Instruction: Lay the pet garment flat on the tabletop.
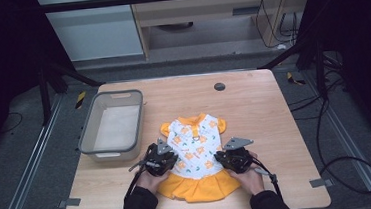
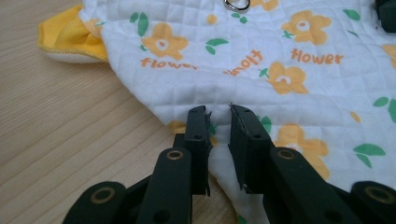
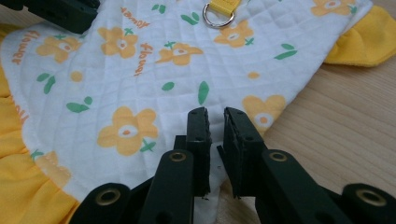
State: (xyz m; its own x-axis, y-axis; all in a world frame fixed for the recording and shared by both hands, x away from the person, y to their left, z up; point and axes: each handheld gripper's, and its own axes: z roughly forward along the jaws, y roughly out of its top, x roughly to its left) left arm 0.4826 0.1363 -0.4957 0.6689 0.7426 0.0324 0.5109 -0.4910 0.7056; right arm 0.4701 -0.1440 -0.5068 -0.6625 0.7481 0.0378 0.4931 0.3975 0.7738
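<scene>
A small dress [image 1: 196,154] lies flat on the wooden bench [image 1: 258,103], near its front edge and about midway across. Its white quilted body carries orange flowers and the word "flower", with yellow sleeves, a yellow skirt toward the person and a metal ring [image 3: 217,18] on a yellow tab near the neck. The left gripper [image 2: 218,116] sits at the dress's left side edge, its jaws a narrow gap apart with a fold of the white fabric between them. The right gripper [image 3: 215,119] sits at the opposite side edge, jaws likewise slightly apart over a pinch of fabric. Both hands rest at the skirt. A grey plastic bin [image 1: 112,124] stands just beside the dress, on the bench's left half.
</scene>
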